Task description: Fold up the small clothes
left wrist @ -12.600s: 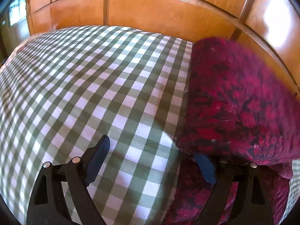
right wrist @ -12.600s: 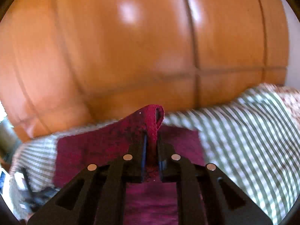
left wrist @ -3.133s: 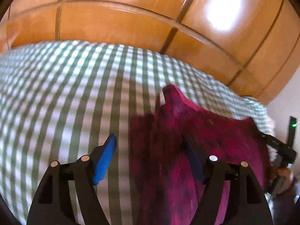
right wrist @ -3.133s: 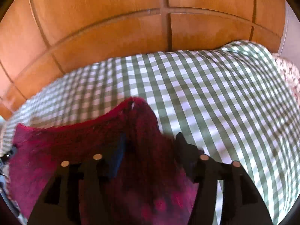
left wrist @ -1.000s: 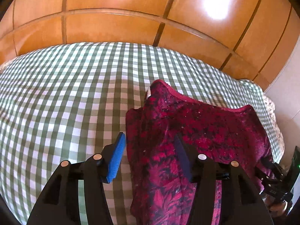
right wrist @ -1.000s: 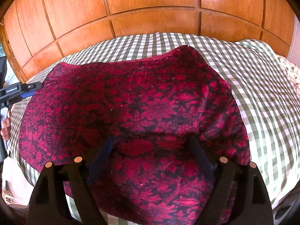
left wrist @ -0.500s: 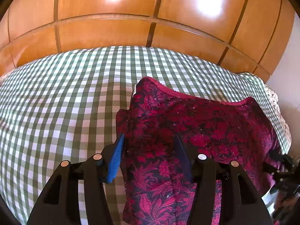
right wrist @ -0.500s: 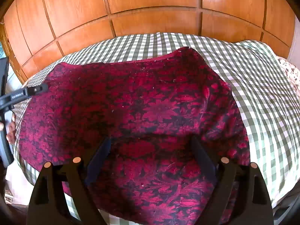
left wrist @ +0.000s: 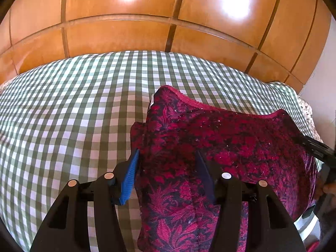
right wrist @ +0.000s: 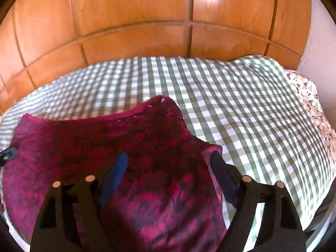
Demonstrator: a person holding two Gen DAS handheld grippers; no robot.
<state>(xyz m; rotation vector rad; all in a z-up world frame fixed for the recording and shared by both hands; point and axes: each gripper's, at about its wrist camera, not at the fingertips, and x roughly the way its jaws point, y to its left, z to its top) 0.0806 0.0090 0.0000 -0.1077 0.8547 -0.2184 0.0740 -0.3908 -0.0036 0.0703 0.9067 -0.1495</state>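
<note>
Now, from the left wrist camera, the left gripper (left wrist: 167, 168) hangs with its jaws spread wide over the near left edge of the red patterned garment (left wrist: 220, 147), its blue-padded fingers (left wrist: 128, 178) gripping nothing. That garment lies on the green-and-white checked bedcover (left wrist: 63, 115), over towards the bed's right side, one corner peaked up at the far left with a white tag showing beside it. Behind the bed runs a glossy wooden panelled wall (left wrist: 117, 33), and the other black tool pokes in at the far right edge. Over to the right wrist camera, a slightly blurred view: the right gripper (right wrist: 168, 170) is also wide apart and empty, poised above the garment's (right wrist: 105, 138) right portion, checked bedcover (right wrist: 252, 115) stretching away to the right, a floral fabric (right wrist: 310, 105) at its far edge.
</note>
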